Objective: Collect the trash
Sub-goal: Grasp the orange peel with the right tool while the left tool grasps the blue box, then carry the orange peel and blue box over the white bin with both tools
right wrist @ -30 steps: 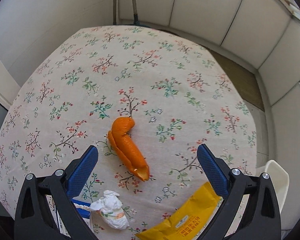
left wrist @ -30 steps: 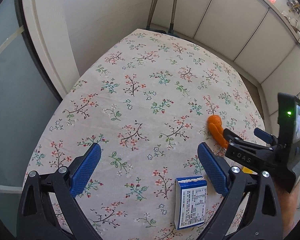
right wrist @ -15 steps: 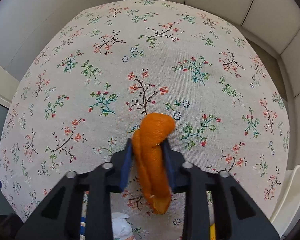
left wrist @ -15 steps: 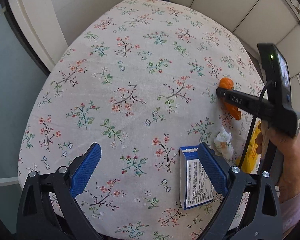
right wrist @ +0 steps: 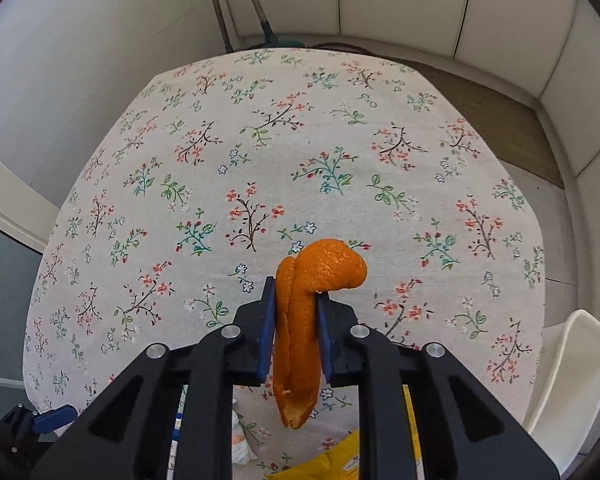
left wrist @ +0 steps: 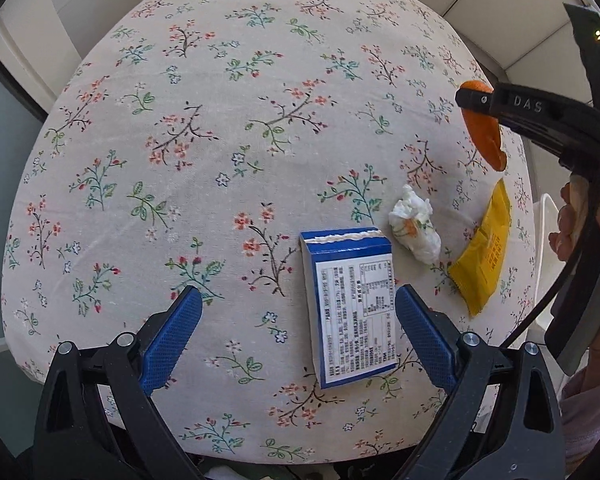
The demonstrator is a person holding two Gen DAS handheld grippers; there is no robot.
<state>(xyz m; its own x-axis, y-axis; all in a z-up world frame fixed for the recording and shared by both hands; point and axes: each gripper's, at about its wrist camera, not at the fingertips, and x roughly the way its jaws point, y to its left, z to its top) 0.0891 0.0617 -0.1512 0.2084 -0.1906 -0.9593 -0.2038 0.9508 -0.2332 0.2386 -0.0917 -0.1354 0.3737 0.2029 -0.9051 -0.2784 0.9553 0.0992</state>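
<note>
My right gripper (right wrist: 296,312) is shut on an orange peel (right wrist: 304,320) and holds it lifted above the floral tablecloth (right wrist: 260,152). In the left wrist view the same peel (left wrist: 484,136) hangs from the right gripper (left wrist: 466,100) at the far right. My left gripper (left wrist: 296,320) is open and empty over the table's near edge. A blue and white carton (left wrist: 352,312) lies flat between its fingers, close to the right one. A crumpled white tissue (left wrist: 416,228) and a yellow wrapper (left wrist: 484,252) lie to the carton's right.
A white chair or bin edge (right wrist: 568,364) stands off the table's right side. Two poles (right wrist: 240,4) lean in the far corner by the white wall panels. The tissue (right wrist: 240,444) and the yellow wrapper (right wrist: 340,460) show below the right gripper.
My right gripper closed on the orange peel and lifted it off the cloth. My left gripper drew back toward the near edge and stayed open.
</note>
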